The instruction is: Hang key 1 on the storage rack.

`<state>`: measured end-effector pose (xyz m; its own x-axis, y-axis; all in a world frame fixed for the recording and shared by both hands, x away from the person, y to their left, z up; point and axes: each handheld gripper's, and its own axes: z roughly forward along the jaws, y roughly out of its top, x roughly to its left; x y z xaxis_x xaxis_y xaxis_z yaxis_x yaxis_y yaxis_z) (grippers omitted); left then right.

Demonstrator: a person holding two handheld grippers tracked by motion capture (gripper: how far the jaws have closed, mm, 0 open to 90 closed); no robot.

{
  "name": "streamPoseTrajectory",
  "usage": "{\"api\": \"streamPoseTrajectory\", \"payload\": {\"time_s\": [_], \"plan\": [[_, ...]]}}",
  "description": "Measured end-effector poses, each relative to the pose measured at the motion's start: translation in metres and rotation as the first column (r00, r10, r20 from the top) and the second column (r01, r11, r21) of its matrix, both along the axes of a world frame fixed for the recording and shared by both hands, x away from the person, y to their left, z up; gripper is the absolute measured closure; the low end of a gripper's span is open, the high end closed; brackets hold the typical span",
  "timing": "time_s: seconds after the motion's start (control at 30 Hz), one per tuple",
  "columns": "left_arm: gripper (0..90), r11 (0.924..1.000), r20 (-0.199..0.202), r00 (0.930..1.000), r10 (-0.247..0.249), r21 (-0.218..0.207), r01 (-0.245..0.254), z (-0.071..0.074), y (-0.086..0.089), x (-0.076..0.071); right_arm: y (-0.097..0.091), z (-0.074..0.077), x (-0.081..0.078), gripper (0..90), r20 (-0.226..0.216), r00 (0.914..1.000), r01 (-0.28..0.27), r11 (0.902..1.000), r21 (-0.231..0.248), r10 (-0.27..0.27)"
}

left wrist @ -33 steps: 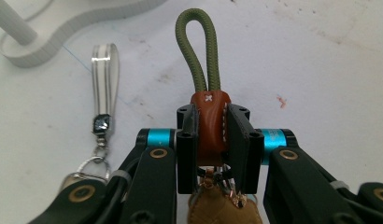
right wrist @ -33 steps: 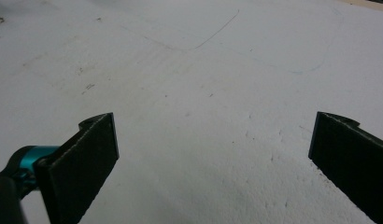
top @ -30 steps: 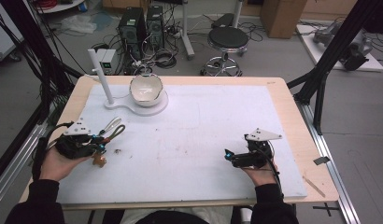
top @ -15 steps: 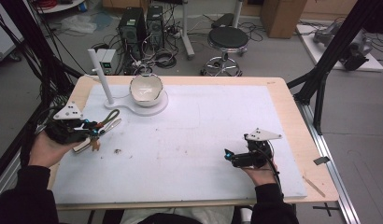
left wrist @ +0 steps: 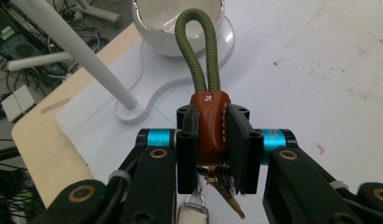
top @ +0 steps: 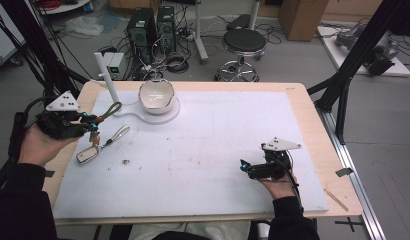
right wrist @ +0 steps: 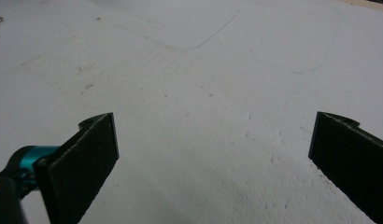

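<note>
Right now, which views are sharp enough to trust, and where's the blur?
Left gripper view: leather tab and green cord loop crisp, bowl softer. Right gripper view: near jaws blurred, mat evenly lit. High view: soft and low in detail, no glare.

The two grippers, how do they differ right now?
The left gripper is shut on the brown leather tab of a keychain, while the right gripper stands wide open with nothing between its jaws. In the high view the left gripper is held up near the table's left edge with keys dangling below it; the right gripper sits low over the white mat. Both have black jaws and blue fittings.
</note>
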<state>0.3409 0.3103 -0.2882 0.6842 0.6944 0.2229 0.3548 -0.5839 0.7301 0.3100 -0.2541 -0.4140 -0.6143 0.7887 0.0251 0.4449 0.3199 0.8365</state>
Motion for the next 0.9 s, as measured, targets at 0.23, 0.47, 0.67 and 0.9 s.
{"api": "streamPoseTrajectory", "payload": {"time_s": [0.23, 0.47, 0.67, 0.9], "plan": [[74.3, 1.0000, 0.014, 0.9999, 0.006, 0.005, -0.006, 0.013, 0.003, 0.011, 0.001, -0.001, 0.002, 0.5, -0.005, 1.0000, 0.006, 1.0000, -0.002, -0.006], [74.4, 0.9989, 0.040, 0.9982, 0.044, 0.013, -0.044, 0.028, 0.010, 0.015, 0.003, -0.002, 0.002, 0.5, -0.007, 1.0000, -0.006, 0.9999, -0.011, 0.006], [74.5, 0.9974, 0.059, 0.9958, 0.070, 0.013, -0.071, 0.037, 0.014, 0.021, 0.002, -0.001, 0.000, 0.5, -0.004, 1.0000, -0.007, 0.9999, -0.007, 0.007], [74.5, 0.9941, 0.071, 0.9924, 0.100, 0.033, -0.103, 0.040, 0.017, 0.031, -0.002, -0.002, 0.000, 0.5, -0.008, 1.0000, 0.003, 0.9996, 0.028, -0.002]]}}
